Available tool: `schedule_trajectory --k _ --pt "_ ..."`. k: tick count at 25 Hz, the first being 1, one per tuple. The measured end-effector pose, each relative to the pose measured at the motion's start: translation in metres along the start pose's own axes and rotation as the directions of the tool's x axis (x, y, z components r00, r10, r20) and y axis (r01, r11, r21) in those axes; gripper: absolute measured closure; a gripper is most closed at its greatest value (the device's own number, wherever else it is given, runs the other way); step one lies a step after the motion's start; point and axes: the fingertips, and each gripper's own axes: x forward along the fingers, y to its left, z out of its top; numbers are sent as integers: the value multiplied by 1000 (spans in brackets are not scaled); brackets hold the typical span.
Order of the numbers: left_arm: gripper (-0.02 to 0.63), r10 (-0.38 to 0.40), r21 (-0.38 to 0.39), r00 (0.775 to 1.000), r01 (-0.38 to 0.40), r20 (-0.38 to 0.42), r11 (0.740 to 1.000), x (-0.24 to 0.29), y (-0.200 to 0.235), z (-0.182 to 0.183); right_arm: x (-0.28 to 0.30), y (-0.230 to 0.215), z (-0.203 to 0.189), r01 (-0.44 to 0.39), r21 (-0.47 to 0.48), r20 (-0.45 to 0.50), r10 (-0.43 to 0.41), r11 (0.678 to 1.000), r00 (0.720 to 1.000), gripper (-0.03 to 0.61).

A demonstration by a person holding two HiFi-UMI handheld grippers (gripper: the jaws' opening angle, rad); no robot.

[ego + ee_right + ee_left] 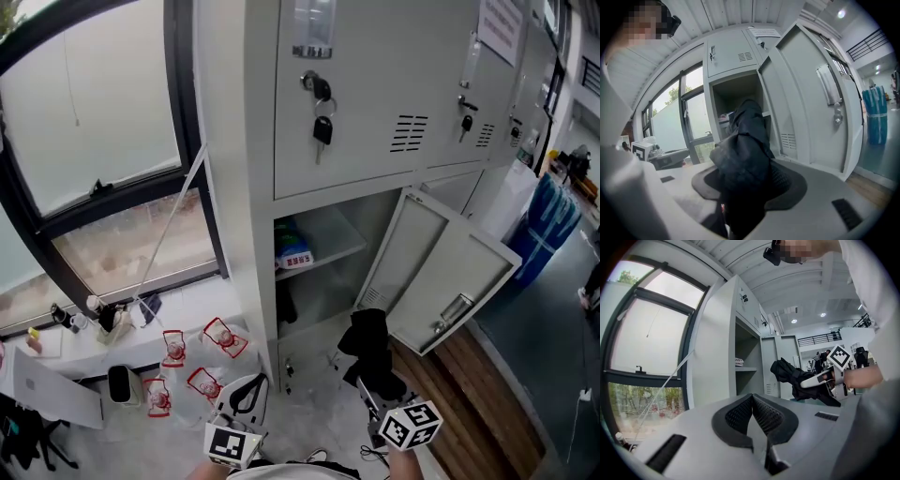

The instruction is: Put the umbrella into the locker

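A folded black umbrella [367, 349] sticks up and forward out of my right gripper [372, 375], which is shut on it. In the right gripper view the umbrella [743, 154] fills the space between the jaws and points at the open locker compartment [736, 96]. The grey locker [328, 239] stands just ahead, its lower door [441, 272] swung out to the right. My left gripper [246, 394] hangs low to the left of the umbrella, its pads [765, 414] pressed together with nothing between them. From the left gripper view the umbrella [791, 375] shows at the right, in front of the locker.
A small packet [292, 253] lies on the shelf inside the open locker. Keys [322, 117] hang from the shut door above. At left a window sill [94, 361] carries red-and-white pouches [202, 361] and small items. A blue bin [548, 225] stands at the right.
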Motion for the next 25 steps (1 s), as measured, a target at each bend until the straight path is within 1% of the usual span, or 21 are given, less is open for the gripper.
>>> schedule_trajectory --k 5,11,19,23,25 --pt "592 20 -9 1000 -20 -9 1000 -7 8 -4 22 3 8 -21 -29 -5 21 999 1000 356" --pt "592 43 -22 999 -43 -5 999 -14 19 -6 50 -2 8 -20 -58 -32 18 998 999 356" --pt "592 68 -34 997 -69 -28 997 -23 28 -17 79 -8 7 -25 -43 -66 22 999 998 356" --pt "592 75 -47 996 -77 -41 996 -26 31 -21 96 -12 11 -22 -77 -80 16 997 997 357" --pt "592 80 -37 996 -82 -46 996 -25 34 -21 107 -16 12 -19 -92 -89 11 996 996 357"
